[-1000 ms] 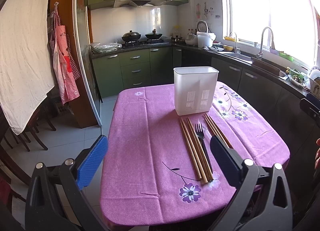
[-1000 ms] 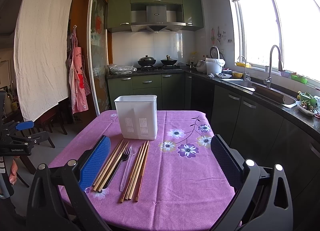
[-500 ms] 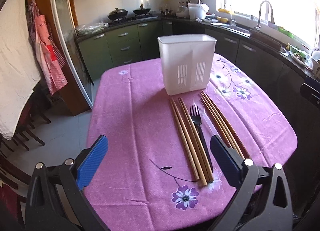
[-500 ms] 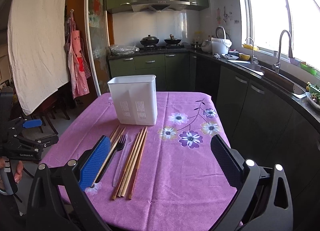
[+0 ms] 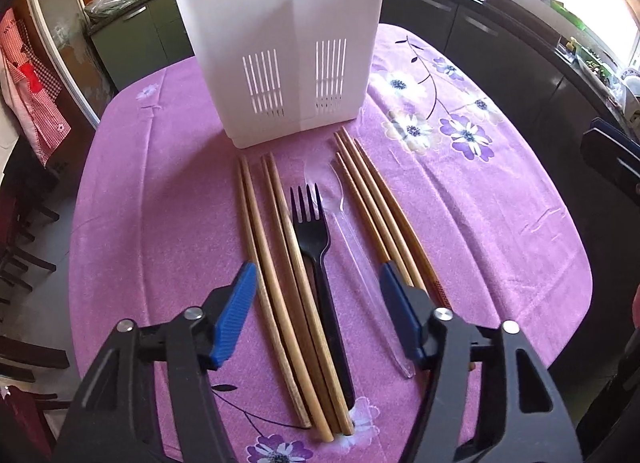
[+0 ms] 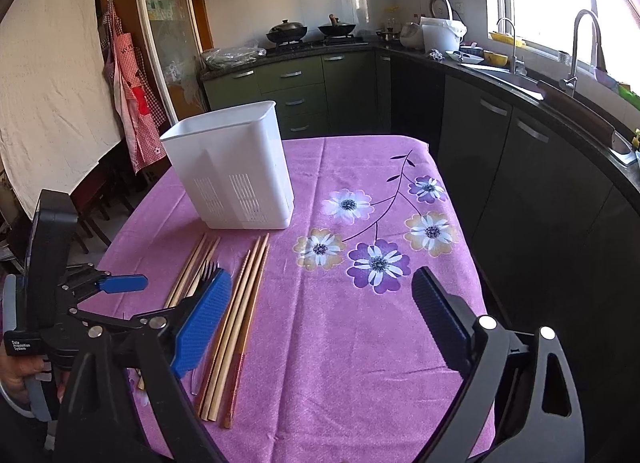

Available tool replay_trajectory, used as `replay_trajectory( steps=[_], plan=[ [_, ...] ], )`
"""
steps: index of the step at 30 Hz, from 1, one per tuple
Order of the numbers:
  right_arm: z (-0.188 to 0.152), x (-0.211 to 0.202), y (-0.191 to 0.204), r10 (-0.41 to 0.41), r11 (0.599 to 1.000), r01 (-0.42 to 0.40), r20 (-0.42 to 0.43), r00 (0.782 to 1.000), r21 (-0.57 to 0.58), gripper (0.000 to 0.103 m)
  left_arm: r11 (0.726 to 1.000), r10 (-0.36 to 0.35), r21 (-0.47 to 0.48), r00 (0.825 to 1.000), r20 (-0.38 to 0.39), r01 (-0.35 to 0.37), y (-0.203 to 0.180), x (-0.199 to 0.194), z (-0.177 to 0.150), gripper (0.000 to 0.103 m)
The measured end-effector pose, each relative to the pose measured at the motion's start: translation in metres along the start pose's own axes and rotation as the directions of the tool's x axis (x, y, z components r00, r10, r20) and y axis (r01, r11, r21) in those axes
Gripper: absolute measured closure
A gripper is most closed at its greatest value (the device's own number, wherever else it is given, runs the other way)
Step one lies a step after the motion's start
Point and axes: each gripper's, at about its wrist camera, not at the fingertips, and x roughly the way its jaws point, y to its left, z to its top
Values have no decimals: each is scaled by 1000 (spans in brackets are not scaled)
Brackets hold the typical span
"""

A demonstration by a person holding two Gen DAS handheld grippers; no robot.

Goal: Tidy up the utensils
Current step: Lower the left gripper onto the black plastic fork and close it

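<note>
A white slotted utensil holder [image 5: 280, 51] stands on the purple tablecloth [image 5: 160, 203]; it also shows in the right wrist view [image 6: 236, 179]. In front of it lie light wooden chopsticks [image 5: 276, 263], a black plastic fork [image 5: 316, 247], a clear plastic spoon [image 5: 356, 255] and darker chopsticks [image 5: 384, 215]. My left gripper [image 5: 318, 319] is open, low over the table, its fingers straddling the light chopsticks, fork and spoon. My right gripper [image 6: 320, 319] is open and empty above the tablecloth, right of the chopsticks [image 6: 236, 319]. The left gripper shows at the left of the right wrist view [image 6: 120, 283].
Dark kitchen cabinets [image 6: 520, 167] and a counter with a sink and tap [image 6: 576, 51] run along the right. A stove with pans [image 6: 312, 31] is at the back. Chairs and a hanging apron [image 6: 132, 95] are left of the table.
My left gripper has dropped and moved forward over the utensils, its jaws now narrower around them. My right gripper has moved closer to the table.
</note>
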Motion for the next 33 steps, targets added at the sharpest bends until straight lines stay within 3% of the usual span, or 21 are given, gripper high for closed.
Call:
replay_trajectory(
  steps=[2,5,12,21,28,33],
  plan=[
    [-1,3,1,-6,1000,5,-11,1000,-7,26,1000,-3,-18,999,-37,2,2,9,3,56],
    [-2,7,1,-3,1000,3,-17,1000,-15,27,999,5,-35,998,-70,-7,6,19,5,69],
    [-7,7,6,-2,1000,1,-14,1000,-28,27,999,-24,-51,995,-100,19,7,31,9,79],
    [-8,6,8,4,999,-4,-12,1000,-33,26,998,-48,-40,992,-115,43,2,38,16,84],
    [-9,7,11,15,999,-15,-14,1000,-40,23,999,-31,-41,988,-150,25,2,49,14,89],
    [-7,9,14,8,999,-9,-22,1000,-50,23,1000,-11,-28,992,-129,7,0,50,15,93]
  ],
)
